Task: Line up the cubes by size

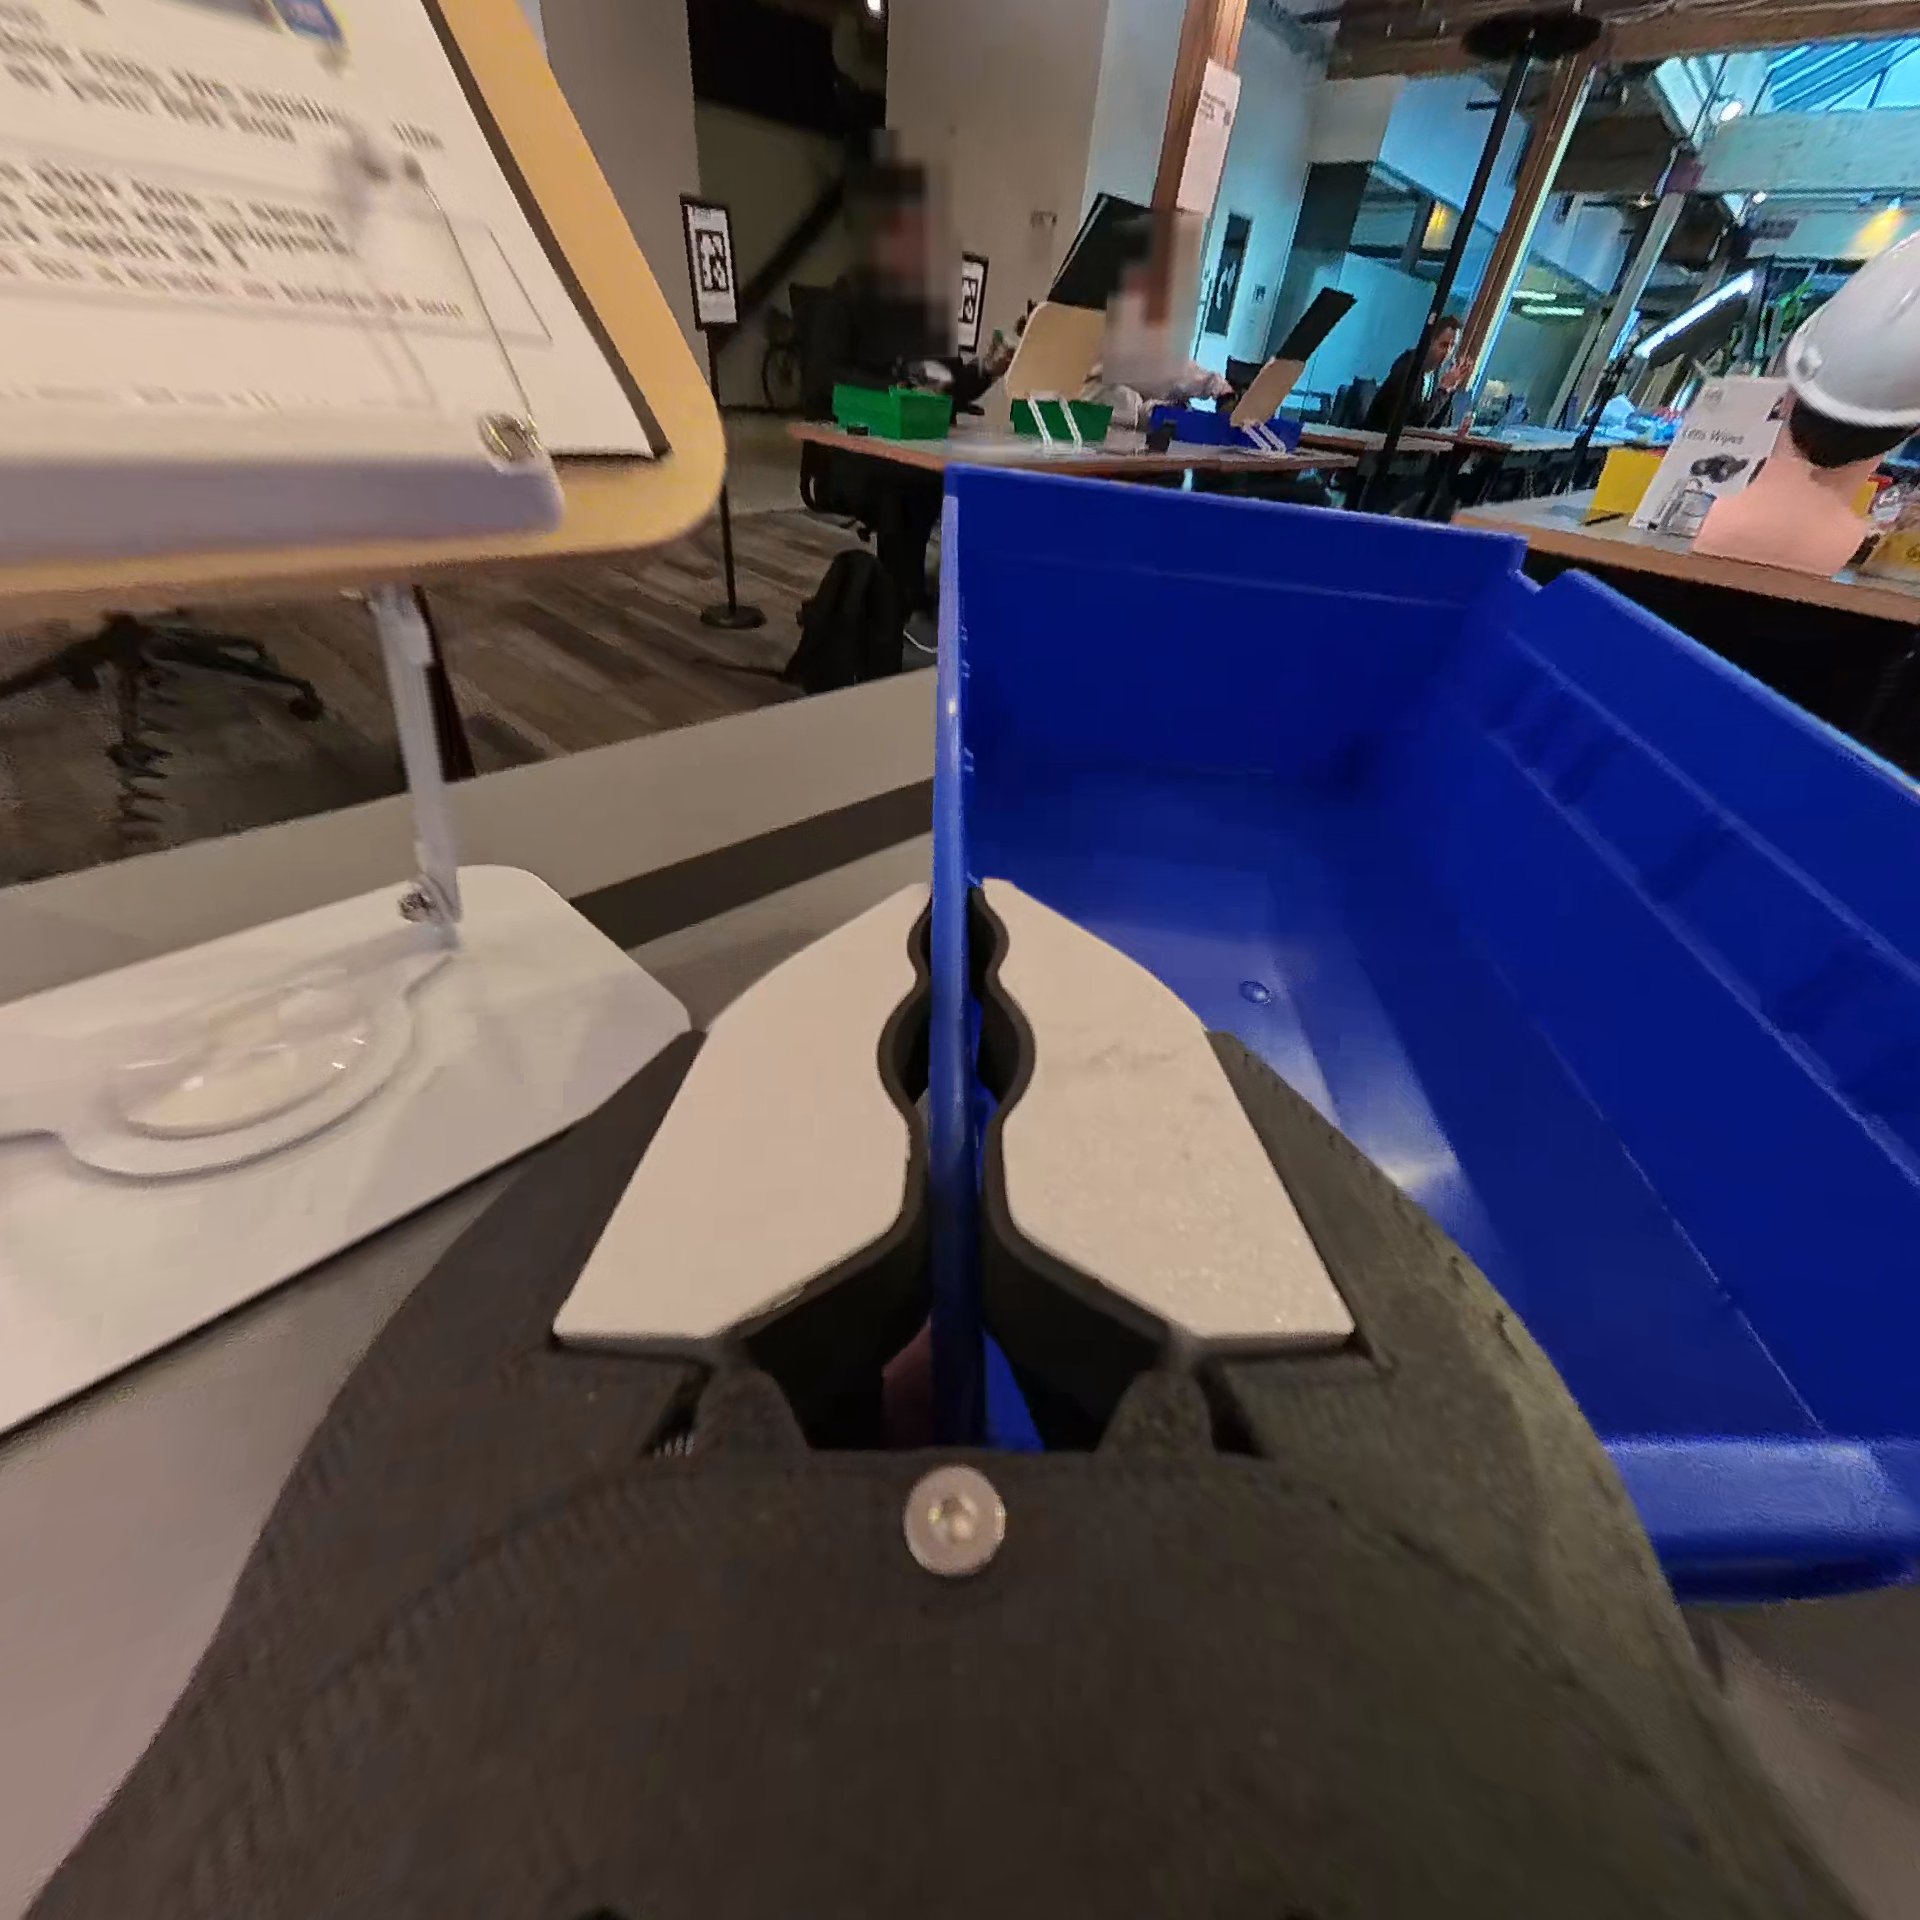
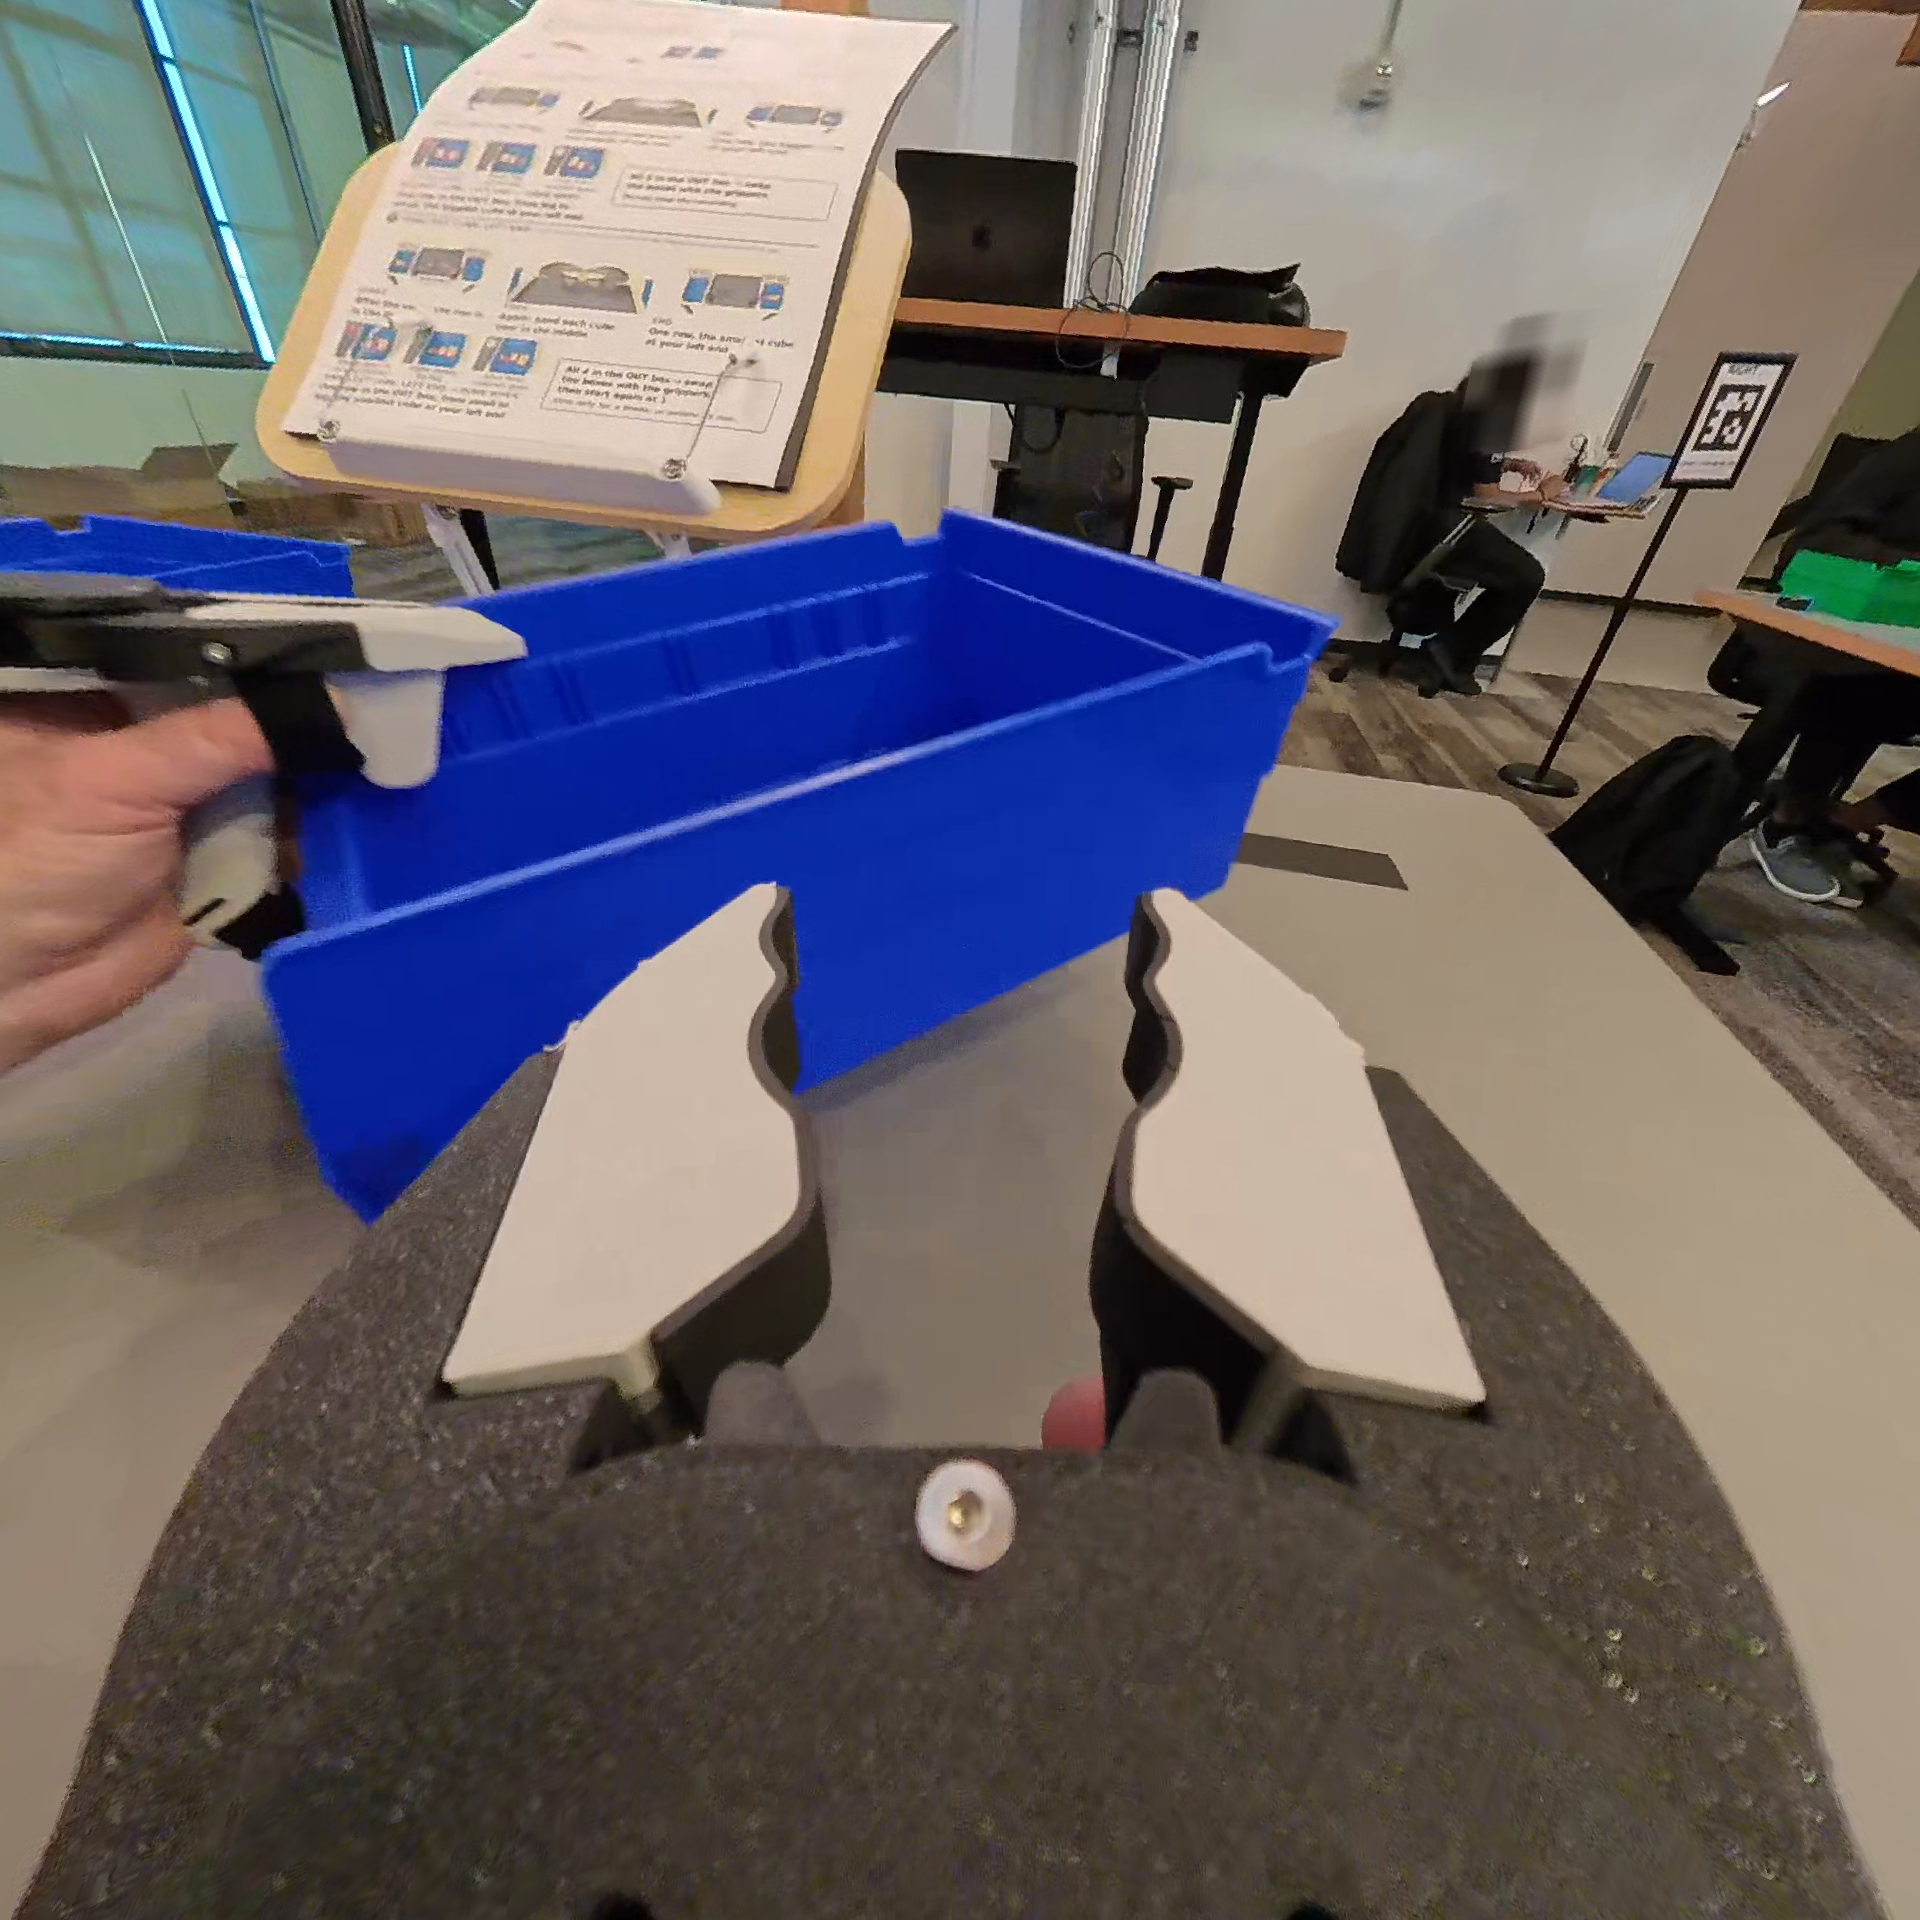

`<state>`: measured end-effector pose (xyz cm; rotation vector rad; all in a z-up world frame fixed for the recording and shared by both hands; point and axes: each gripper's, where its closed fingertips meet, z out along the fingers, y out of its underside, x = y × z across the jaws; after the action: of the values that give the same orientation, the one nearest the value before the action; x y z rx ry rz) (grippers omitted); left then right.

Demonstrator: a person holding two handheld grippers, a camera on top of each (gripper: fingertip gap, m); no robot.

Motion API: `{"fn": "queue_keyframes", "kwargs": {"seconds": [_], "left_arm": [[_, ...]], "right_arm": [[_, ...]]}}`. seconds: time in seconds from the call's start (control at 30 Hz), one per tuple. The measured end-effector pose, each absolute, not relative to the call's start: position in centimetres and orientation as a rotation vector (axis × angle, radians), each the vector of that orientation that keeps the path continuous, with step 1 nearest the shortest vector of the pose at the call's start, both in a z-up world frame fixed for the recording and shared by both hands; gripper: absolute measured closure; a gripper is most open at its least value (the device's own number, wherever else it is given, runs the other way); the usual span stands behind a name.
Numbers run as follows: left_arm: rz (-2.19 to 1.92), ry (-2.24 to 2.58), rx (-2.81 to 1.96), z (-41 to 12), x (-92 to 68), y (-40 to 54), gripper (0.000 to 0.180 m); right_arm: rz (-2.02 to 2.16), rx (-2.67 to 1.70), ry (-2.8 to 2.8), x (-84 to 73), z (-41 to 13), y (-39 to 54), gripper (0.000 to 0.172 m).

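Note:
No cubes show in either view. My left gripper [image 1: 951, 904] is shut on the thin side wall of a blue bin [image 1: 1351, 831], with one pad on each side of the wall. The bin's inside shows nothing in it. In the right wrist view the left gripper [image 2: 416, 686] grips the left end of the same blue bin [image 2: 831, 883], with a hand behind it. My right gripper [image 2: 961, 914] is open and empty, just in front of the bin's long near wall, above the grey table [image 2: 1507, 1143].
An instruction sheet on a wooden stand [image 2: 623, 260] rises behind the bin; its white base [image 1: 312, 1039] sits left of my left gripper. A second blue bin [image 2: 177, 561] shows at the far left. A dark tape strip [image 2: 1320, 862] marks the table to the right. About 25 centimeters separates my left fingertips from my right.

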<state>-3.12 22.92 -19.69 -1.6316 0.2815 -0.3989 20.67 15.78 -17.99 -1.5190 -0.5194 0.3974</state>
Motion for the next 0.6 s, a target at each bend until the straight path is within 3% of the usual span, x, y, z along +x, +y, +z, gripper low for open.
{"fn": "queue_keyframes", "kwargs": {"seconds": [0.6], "left_arm": [[-0.39,0.317,-1.74,-23.2,0.4,26.1,0.178]], "right_arm": [[0.42,-1.629,-0.578,16.3,-21.8,16.6,0.098]]}}
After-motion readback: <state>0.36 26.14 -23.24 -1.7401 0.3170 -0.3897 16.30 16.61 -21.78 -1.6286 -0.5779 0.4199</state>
